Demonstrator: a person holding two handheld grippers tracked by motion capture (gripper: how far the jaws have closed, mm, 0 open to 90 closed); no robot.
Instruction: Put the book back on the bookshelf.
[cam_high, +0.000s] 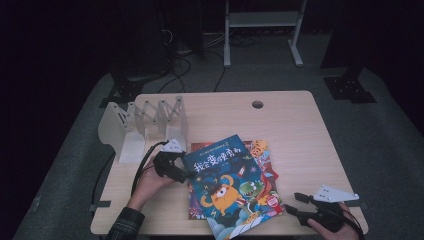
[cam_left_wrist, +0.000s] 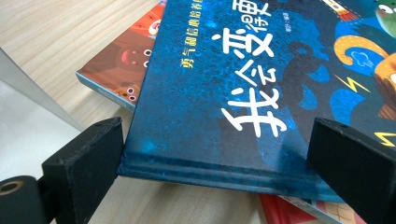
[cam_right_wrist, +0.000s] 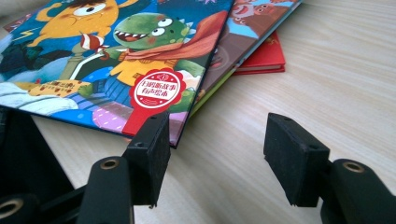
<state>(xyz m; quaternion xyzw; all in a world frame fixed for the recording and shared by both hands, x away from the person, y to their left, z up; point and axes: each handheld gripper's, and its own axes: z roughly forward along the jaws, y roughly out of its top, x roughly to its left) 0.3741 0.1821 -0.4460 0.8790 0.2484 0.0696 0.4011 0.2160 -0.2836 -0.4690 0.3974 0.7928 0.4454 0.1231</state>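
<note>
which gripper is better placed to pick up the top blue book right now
Left, probably. The left gripper already has the blue book with its spine edge between its jaws. The right gripper stands open beside the book's corner over bare table.

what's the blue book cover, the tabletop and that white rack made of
Blue book: looks like glossy printed hardcover board; the left gripper view shows sheen and a thick edge. Table: pale wood or wood-look laminate, matte grain. White rack: probably painted metal or plastic, thin smooth panels.

The right gripper (cam_right_wrist: 217, 158) hangs open; its left jaw seemingly touches the top book's (cam_right_wrist: 116, 60) corner.
</note>
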